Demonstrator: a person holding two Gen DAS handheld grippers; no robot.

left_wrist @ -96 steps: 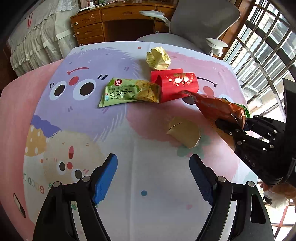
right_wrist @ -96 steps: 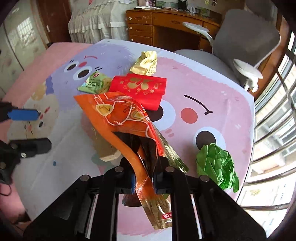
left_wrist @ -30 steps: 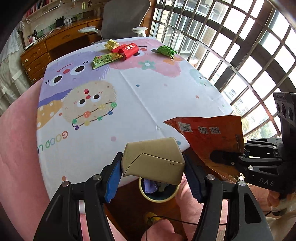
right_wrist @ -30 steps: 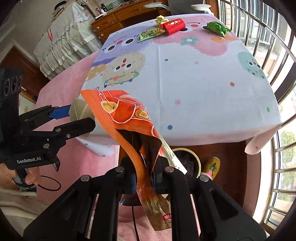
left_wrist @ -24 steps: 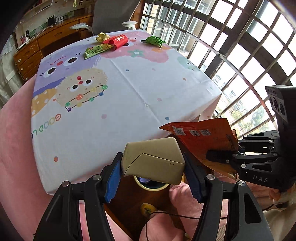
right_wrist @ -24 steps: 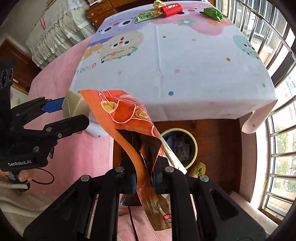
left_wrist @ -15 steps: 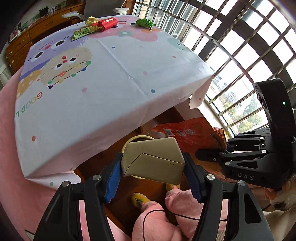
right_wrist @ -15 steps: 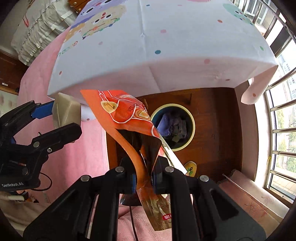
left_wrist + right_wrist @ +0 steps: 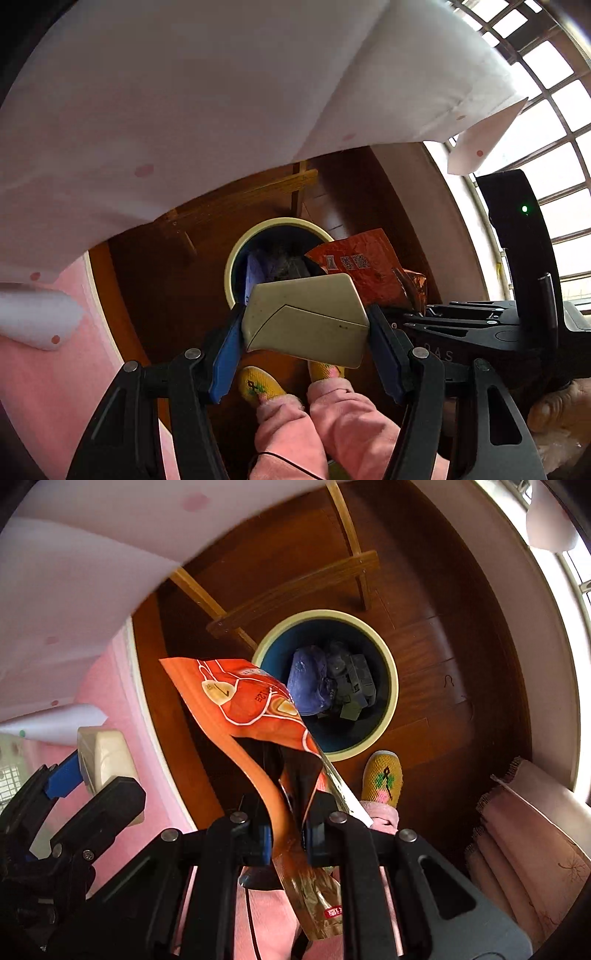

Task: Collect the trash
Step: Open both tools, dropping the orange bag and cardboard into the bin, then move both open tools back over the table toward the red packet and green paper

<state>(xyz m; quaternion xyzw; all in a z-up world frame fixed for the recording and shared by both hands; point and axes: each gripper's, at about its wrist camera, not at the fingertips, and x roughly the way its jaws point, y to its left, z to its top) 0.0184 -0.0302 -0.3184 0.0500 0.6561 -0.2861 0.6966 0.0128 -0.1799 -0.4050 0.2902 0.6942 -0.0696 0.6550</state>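
While our left gripper (image 9: 306, 328) clamps a beige folded carton (image 9: 306, 321), our right gripper (image 9: 286, 825) pinches a crinkled orange snack wrapper (image 9: 251, 709). We hold both just above a cream-rimmed bin (image 9: 391, 664) of dark rubbish, which stands on a brown wooden floor (image 9: 461, 609) under the worktop's white cloth (image 9: 184, 92).

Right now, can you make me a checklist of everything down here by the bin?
Surface: dark wood floor, white tablecloth hanging above.
Job's things: bin partly full; orange wrapper; beige box.
Clutter: nothing seen.
Tongs: left tongs shut on the box; right tongs shut on the wrapper.
Cables: thin black cord over pink trouser legs.
Surroundings: yellow slipper, wooden table frame, window grille.
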